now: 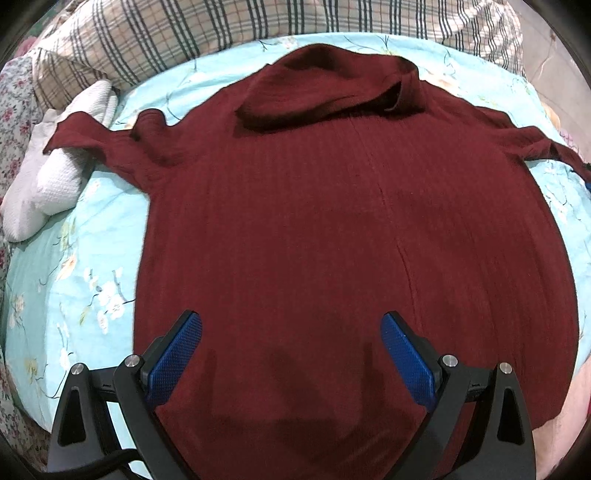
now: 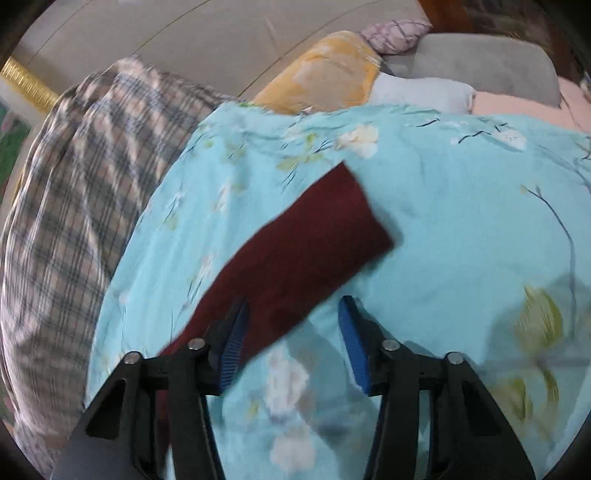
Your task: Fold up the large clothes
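Sweater [image 1: 332,229] lies flat; left gripper [image 1: 291,332] gapes empty, right gripper [image 2: 291,325] spread empty beside sleeve [image 2: 295,258]; next, pinch that cuff toward one o'clock.

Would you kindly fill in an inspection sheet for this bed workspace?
Surface: light blue floral bedspread.
Job's things: maroon sweater spread flat, collar folded over, sleeves out to both sides; sleeve end in the right view.
Clutter: white knit cloth under the left sleeve.
Grippers: left gripper open over the hem; right gripper open at the sleeve.
Cables: black cable.
Surroundings: plaid bedding, yellow pillow.
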A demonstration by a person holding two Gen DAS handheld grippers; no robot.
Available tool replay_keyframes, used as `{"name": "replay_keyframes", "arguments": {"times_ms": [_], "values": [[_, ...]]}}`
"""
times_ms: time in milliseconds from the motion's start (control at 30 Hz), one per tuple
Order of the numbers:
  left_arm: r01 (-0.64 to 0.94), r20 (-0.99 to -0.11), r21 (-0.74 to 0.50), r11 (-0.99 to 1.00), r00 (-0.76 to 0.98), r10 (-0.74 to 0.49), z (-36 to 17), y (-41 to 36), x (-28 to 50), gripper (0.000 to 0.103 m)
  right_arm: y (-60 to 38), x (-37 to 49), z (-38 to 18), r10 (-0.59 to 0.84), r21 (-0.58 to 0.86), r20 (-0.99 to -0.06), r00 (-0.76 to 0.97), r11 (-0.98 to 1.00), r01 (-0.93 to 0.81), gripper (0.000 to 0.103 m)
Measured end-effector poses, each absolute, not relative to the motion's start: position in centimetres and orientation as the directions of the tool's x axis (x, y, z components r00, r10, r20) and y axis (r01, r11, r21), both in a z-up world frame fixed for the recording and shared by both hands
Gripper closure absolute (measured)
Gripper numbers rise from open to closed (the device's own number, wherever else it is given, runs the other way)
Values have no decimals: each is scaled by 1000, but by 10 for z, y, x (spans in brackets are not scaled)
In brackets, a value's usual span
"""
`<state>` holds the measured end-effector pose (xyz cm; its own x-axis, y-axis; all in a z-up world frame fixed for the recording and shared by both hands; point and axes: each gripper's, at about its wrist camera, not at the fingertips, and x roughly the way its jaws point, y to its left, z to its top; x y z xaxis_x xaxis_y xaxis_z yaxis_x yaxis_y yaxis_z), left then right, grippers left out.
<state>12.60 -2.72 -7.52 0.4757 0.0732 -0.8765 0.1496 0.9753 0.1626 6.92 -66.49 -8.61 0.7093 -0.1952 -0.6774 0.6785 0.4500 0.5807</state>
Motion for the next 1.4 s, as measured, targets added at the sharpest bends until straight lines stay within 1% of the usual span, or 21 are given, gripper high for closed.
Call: {"name": "replay_keyframes", "arguments": {"times_ms": [33,100,133,167,267,400,533,667,700,767,900,1033,1133,1233,1333,1367,1400], "values": [[152,-879,160,975,471,71,-77,-29,128,5,-669,72,-86,-202,580,-678,707,444,683,62],[157,-884,157,975,463,68,-81,-31,132,5,-676,82,-85,-213,575,-677,704,444,687,68],[159,-886,159,974,459,69,-83,-32,134,5,-678,84,-84,-215,576,-672,709,449,683,79],[161,-887,158,974,458,68,-84,-33,135,5,-678,88,-80,-218,570,-667,712,466,677,92],[162,-889,151,975,453,62,-88,-32,136,5,-666,93,-64,-228,538,-648,727,538,648,95],[157,-891,130,979,452,46,-89,-28,137,5,-620,110,-30,-156,508,-599,785,684,523,96],[152,-885,115,982,464,32,-87,-23,136,5,-548,139,-8,37,538,-568,822,773,337,96],[136,-881,72,988,474,-1,-83,-9,137,5,-451,175,-8,302,631,-528,794,765,128,96],[128,-880,53,990,475,-14,-82,-2,139,5,-433,181,-10,347,648,-518,782,756,93,96],[114,-878,19,993,477,-38,-81,9,141,5,-373,202,-17,471,690,-494,731,724,-1,96],[81,-870,-76,994,482,-106,-78,40,147,5,-267,236,-36,624,728,-484,613,676,-114,96],[68,-850,-173,983,494,-183,-74,63,158,5,-166,271,-66,733,771,-473,490,613,-173,96],[65,-838,-205,977,503,-210,-74,77,168,5,-117,285,-89,765,782,-484,424,596,-182,96],[61,-832,-235,970,504,-233,-78,88,180,5,-84,295,-117,763,776,-521,382,610,-161,96],[57,-823,-279,959,500,-269,-83,94,197,5,-79,301,-139,773,790,-537,337,601,-119,91],[56,-819,-293,954,499,-281,-85,95,203,5,-80,302,-145,771,791,-550,320,604,-95,86],[57,-816,-308,950,498,-294,-88,94,212,5,-80,302,-146,775,795,-551,309,600,-88,84]]}}
